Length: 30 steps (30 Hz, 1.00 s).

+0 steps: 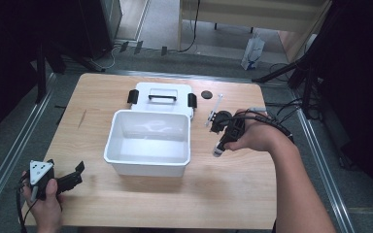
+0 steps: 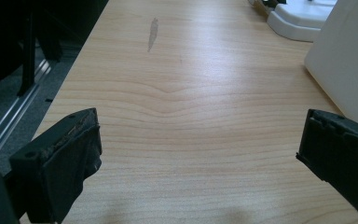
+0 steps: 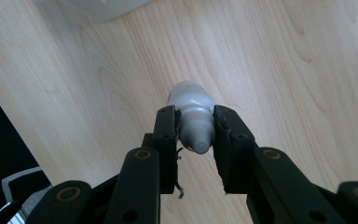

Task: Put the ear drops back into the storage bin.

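Observation:
My right gripper is shut on a small white dropper bottle, gripped at its neck and held above the wood, cap end toward the camera. In the high view this gripper sits just right of the open white box, with the bottle poking out below the hand. My left gripper rests near the table's front left corner, jaws wide apart. In the left gripper view it holds nothing and has bare wood between its jaws.
The box's lid with a black handle lies flat behind the box. A small black round cap and a thin white stick-like piece lie at the back right. The box wall stands right of the left gripper.

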Tool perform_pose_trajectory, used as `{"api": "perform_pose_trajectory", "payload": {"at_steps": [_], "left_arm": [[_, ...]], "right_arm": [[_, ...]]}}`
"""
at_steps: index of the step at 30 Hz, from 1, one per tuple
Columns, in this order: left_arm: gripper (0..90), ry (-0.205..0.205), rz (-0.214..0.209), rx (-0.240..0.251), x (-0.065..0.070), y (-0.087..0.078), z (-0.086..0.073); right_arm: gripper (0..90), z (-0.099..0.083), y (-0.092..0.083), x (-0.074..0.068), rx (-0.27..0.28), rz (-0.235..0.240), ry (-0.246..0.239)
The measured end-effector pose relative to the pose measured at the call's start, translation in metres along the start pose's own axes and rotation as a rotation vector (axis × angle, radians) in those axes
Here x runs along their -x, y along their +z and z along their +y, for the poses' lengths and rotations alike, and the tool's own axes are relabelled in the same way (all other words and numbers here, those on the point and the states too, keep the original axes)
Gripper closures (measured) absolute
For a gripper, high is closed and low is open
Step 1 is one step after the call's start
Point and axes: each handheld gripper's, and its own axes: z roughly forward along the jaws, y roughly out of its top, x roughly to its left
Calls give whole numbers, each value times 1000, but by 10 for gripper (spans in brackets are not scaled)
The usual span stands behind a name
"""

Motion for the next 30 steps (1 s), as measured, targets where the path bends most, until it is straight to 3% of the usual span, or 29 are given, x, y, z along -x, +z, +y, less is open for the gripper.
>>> {"api": "perform_pose_trajectory", "payload": {"at_steps": [18, 30], "left_arm": [[1, -2, -3, -2, -1, 0, 0], [1, -7, -6, 0, -1, 0, 0]], "right_arm": [[721, 38, -48, -1, 25, -26, -23], [722, 69, -61, -10, 21, -23, -70]]}}
